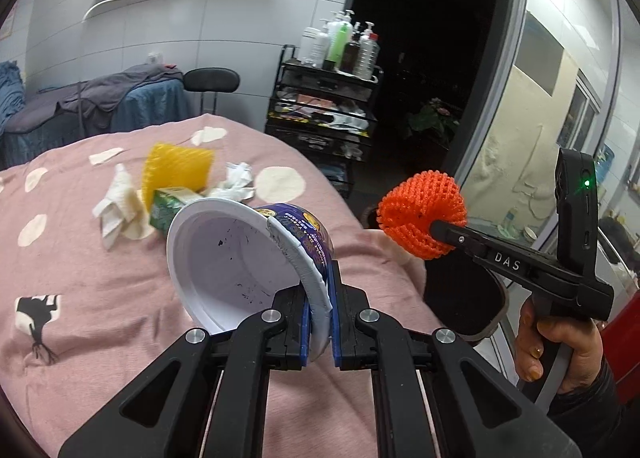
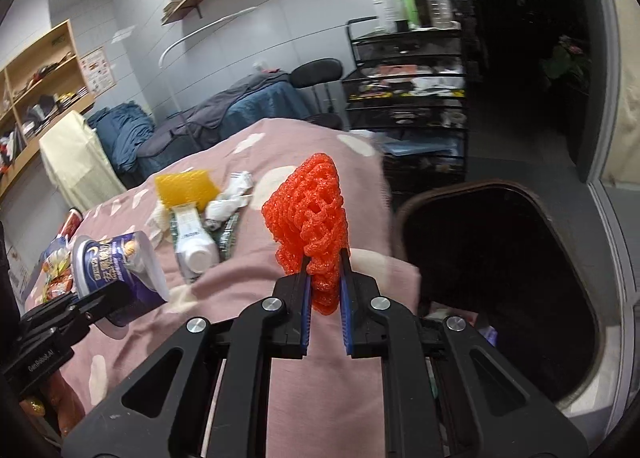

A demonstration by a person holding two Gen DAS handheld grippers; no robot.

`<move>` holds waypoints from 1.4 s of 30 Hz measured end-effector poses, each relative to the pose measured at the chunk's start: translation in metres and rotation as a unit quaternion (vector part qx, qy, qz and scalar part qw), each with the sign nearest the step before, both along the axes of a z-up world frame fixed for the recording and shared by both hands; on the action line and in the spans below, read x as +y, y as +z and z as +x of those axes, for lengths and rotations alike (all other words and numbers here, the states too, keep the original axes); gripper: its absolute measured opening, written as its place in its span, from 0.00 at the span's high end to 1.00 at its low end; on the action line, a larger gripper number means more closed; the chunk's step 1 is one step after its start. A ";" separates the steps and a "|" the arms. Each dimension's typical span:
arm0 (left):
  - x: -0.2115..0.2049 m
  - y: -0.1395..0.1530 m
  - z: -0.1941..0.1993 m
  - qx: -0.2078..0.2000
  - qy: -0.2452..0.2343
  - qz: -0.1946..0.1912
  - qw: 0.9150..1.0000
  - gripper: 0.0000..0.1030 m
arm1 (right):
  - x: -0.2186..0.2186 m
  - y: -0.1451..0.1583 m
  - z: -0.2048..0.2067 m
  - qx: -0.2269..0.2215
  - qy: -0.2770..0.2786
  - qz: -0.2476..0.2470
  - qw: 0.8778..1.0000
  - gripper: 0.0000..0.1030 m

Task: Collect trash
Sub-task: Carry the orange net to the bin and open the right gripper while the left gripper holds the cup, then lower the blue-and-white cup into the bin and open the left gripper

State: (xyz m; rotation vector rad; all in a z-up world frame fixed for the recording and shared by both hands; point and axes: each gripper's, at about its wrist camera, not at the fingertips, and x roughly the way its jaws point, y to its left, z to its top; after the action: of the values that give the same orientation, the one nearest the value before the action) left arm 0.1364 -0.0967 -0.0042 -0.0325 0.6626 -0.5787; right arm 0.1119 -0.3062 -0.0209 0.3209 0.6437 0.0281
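The left gripper [image 1: 318, 322] is closed on the rim of an empty paper cup [image 1: 240, 262], white inside and purple-printed outside, holding it tilted above the pink blanket [image 1: 100, 298]. The right gripper [image 2: 325, 298] is clamped on an orange foam net [image 2: 310, 213], carrying it just past the blanket's right edge, beside the dark opening of the trash bin [image 2: 500, 278]. Near the blanket's far edge lies the remaining litter: a yellow foam net [image 1: 178, 169], a green carton [image 1: 170, 205] touching it, crumpled white tissues [image 1: 118, 203] to the left and crumpled paper [image 1: 236, 179] to the right. The person's right hand [image 1: 560, 342] grips the handle.
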 end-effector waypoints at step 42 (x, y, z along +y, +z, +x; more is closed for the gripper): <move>-0.165 -0.018 -0.003 0.029 -0.188 0.051 0.980 0.92 | -0.119 -0.069 -0.054 0.060 -0.214 0.011 0.975 0.30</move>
State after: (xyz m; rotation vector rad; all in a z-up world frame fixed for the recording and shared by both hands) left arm 0.1331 -0.2620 -0.0224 0.1756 0.7609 -0.9097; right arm 0.0583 -0.4253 -0.0894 0.4808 0.6832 -0.3989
